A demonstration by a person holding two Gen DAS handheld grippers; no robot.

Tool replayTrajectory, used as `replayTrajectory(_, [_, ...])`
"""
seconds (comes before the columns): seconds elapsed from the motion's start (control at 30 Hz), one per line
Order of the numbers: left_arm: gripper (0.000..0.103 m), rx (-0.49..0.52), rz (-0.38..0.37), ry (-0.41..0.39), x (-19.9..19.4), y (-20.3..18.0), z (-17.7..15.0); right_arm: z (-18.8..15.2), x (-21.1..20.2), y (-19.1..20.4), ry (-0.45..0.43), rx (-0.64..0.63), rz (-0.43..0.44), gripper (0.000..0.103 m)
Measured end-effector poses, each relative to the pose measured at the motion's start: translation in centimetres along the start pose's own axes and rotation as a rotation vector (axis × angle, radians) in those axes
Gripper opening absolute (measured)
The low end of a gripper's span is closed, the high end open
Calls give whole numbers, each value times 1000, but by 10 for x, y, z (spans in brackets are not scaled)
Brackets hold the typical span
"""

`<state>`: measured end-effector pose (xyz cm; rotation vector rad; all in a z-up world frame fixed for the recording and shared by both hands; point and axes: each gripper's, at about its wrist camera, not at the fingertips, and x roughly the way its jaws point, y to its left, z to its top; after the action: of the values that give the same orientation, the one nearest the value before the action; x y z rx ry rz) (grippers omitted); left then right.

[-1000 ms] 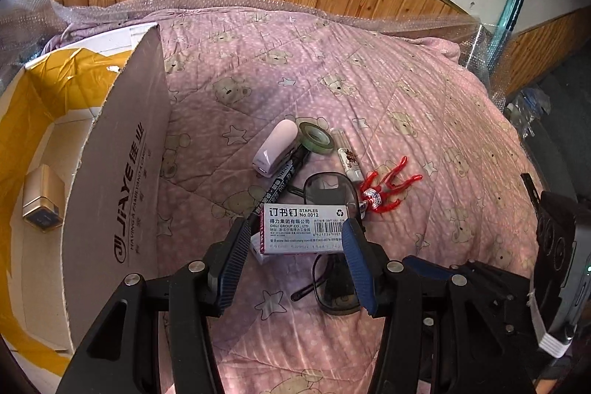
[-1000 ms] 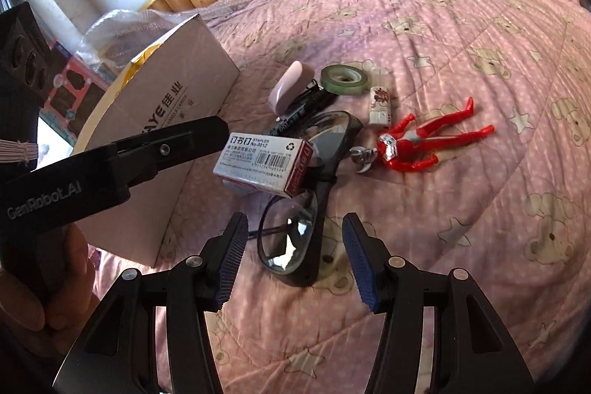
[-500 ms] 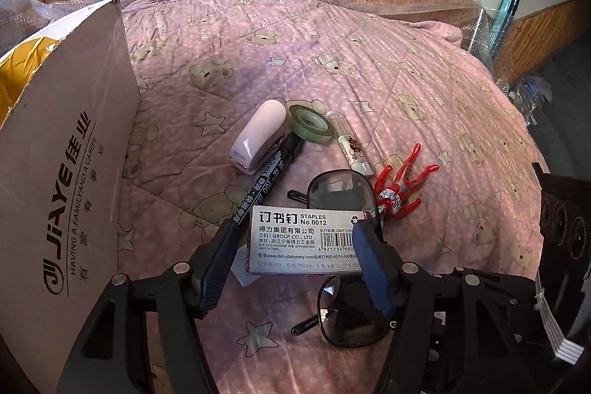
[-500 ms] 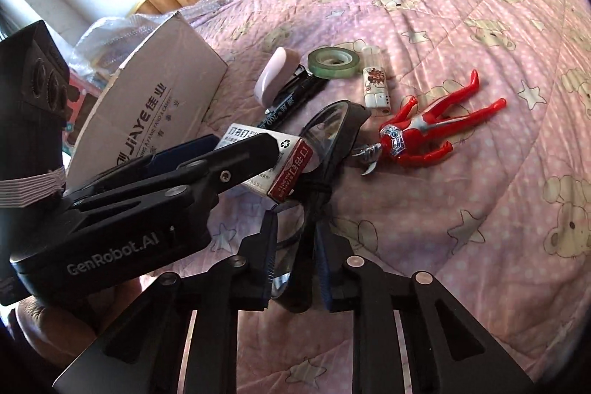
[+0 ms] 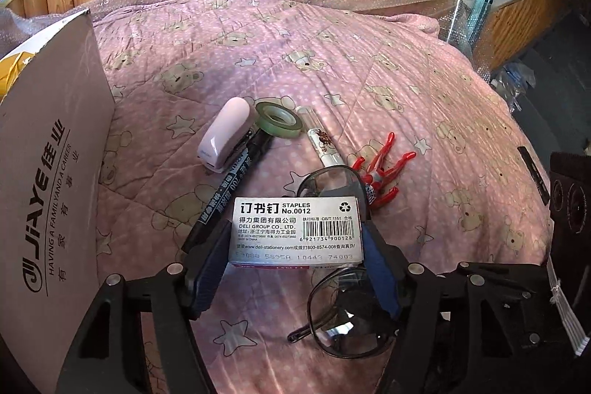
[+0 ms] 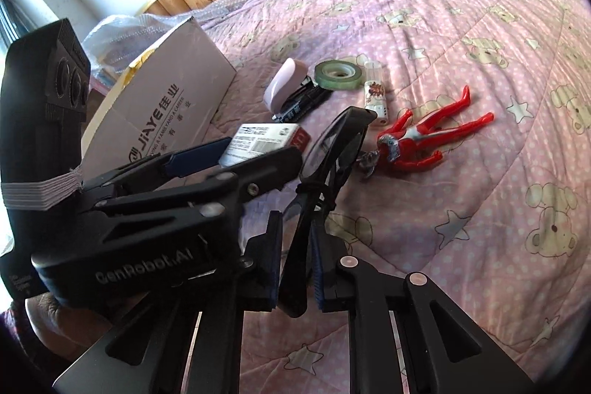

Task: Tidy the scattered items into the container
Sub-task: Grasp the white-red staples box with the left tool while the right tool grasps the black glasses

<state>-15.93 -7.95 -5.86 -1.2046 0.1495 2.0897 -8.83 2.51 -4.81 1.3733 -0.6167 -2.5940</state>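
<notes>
Left hand-held gripper (image 5: pixel 295 246) is clamped on the staples box (image 5: pixel 295 231), pads on its two short ends, box level and clear of the bed (image 5: pixel 369 61). Right hand-held gripper (image 6: pixel 295 276) is pinched narrow on the safety glasses (image 6: pixel 325 168), gripping near one lens edge, with the rest of the frame cantilevered forward.

Cardboard box (image 5: pixel 55 172) stands to the left, near wall tall, opening not visible from here.

Advice for this step:
- Lift both loads above the box wall before traversing left; the wall is high relative to the grip height.
- Glasses grip looks off-centre, so expect them to swing. Move slowly, no wrist twist.
- Left goes first, since the two grippers are nearly touching; avoid crossing.
- Release low inside, so the staples box doesn't burst open.

Still on the quilt: stapler (image 5: pixel 227 135), marker (image 5: pixel 229 187), tape roll (image 5: pixel 279 119), glass tube (image 5: pixel 321 143), red figure (image 6: pixel 424 139).
</notes>
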Motion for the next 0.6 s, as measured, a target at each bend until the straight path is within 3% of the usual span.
replayTrajectory(0.17, [69,-47,-18,-54,-17,7,9,0,-12,-5,-25,13,-7,10])
replayTrajectory(0.6, [69,-89,-51,-91,-40,8,22,3,-42,-6,-93,5,-11,10])
